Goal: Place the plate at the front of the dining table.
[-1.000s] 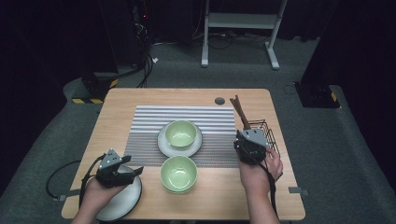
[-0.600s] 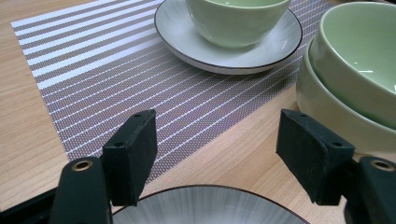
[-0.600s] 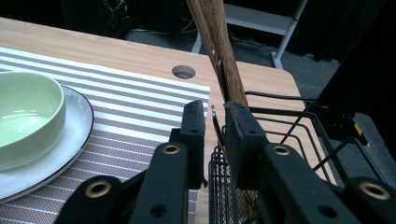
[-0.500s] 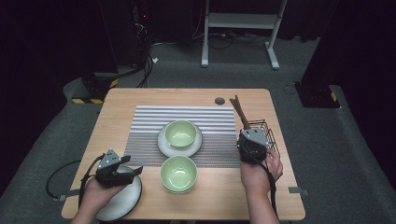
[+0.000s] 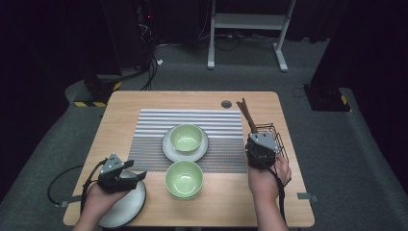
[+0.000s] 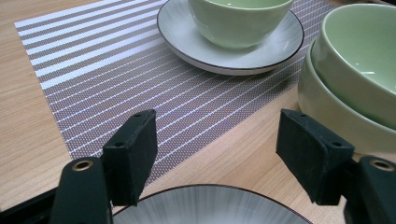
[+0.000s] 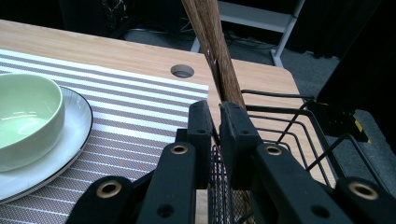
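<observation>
The step in hand looked like fetching the chopsticks (image 7: 219,65) from the black wire basket (image 5: 274,134) near the table's right edge. The right gripper (image 7: 215,116) had just been closing, and in the right gripper view its two black jaws stood nearly together around the brown wooden sticks, which rose between them out of the basket; the pads seemed to press on the wood, so I judged the grip made or all but made. In the high view the right gripper (image 5: 260,149) sat at the basket's near-left side, with the sticks leaning away toward the table's far edge.

The left gripper (image 6: 215,154) hovered with its jaws wide apart and nothing between them, just above the far rim of the grey plate (image 5: 126,207) at the table's near-left corner. On the striped placemat (image 5: 154,130) at the table's middle stood a green bowl (image 5: 186,138) on a second plate (image 5: 169,151), and stacked green bowls (image 5: 184,179) sat at the mat's near edge.

The next move probably called for a straight lift, so the sticks cleared the wires without snagging, and a firm enough hold that neither stick slipped or twisted.
</observation>
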Tool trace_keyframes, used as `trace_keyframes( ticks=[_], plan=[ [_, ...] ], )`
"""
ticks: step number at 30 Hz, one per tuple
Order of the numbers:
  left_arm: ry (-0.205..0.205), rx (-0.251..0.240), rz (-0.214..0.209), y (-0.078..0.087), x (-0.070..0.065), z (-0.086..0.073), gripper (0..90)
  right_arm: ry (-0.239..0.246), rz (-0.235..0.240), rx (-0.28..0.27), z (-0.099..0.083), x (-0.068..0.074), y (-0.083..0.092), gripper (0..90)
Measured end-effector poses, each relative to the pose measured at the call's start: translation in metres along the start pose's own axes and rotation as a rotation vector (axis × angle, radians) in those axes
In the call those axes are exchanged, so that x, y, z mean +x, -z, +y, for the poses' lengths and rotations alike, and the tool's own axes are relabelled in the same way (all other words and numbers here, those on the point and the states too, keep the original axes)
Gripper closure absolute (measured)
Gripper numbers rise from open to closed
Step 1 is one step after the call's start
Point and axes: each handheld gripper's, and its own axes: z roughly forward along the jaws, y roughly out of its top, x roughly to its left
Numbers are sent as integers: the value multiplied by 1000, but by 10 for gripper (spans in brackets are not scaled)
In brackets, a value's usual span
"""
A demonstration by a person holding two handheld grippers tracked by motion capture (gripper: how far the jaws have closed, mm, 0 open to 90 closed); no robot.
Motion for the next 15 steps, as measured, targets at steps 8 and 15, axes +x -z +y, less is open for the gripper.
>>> trace_keyframes(
  ticks=[8, 15],
  plan=[
    [-1, 0, 1, 0, 0, 0, 293, 1, 5, -6, 0, -1, 1, 825],
    [2, 0, 2, 0, 1, -1, 293, 1, 4, -17, 1, -2, 5, 839]
  ],
)
